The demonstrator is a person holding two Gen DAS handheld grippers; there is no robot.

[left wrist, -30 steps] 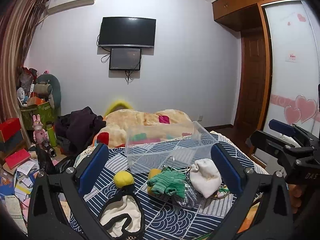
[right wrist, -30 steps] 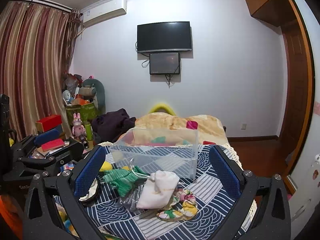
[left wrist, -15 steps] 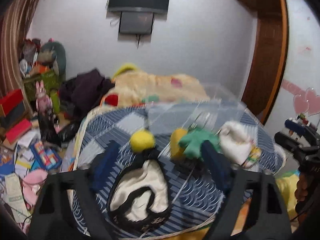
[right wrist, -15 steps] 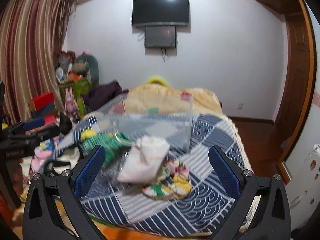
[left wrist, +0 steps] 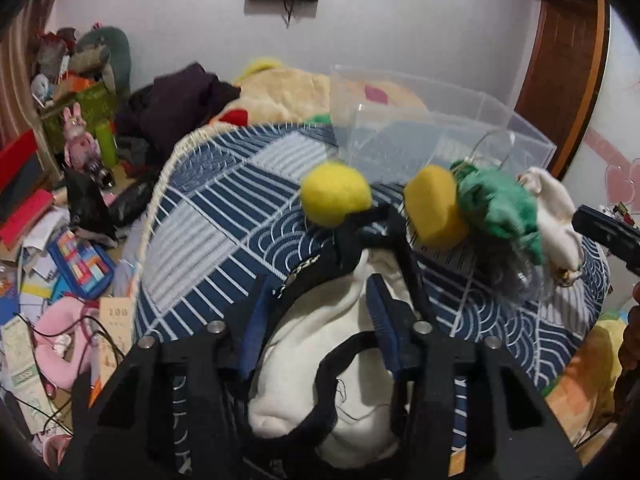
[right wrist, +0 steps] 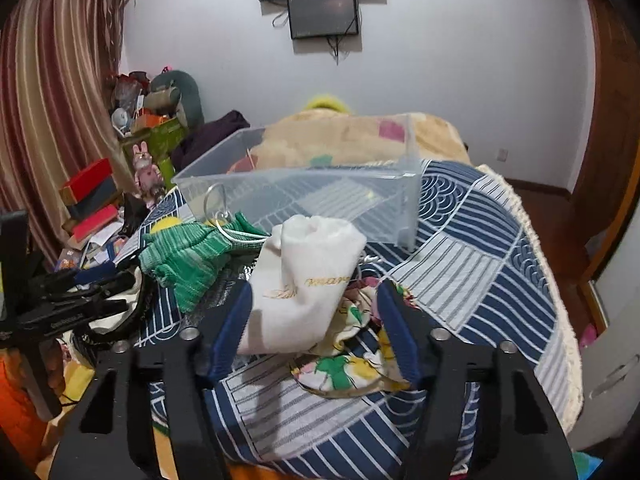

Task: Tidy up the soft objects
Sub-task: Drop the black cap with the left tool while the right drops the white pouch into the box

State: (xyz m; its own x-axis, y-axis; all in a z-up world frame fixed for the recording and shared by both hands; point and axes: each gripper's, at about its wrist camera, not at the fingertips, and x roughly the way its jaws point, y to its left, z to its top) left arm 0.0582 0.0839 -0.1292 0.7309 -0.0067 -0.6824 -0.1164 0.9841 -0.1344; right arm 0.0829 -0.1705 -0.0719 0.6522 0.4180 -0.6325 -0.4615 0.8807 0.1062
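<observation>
Left gripper jaws partly closed around the cream hat with black trim and two yellow pompoms, blue pads against its folds; full clamp cannot be told

Right gripper jaws partly apart, straddling the white pouch and the floral cloth beneath it; contact with the pads cannot be told

Green knit piece on a wire hanger, just left of the white pouch, touching it

Clear plastic bin behind the pile, tilted on the blue patterned bedspread

Beige blanket behind the bin; dark screen on the wall; cluttered floor to the left of the bed
</observation>
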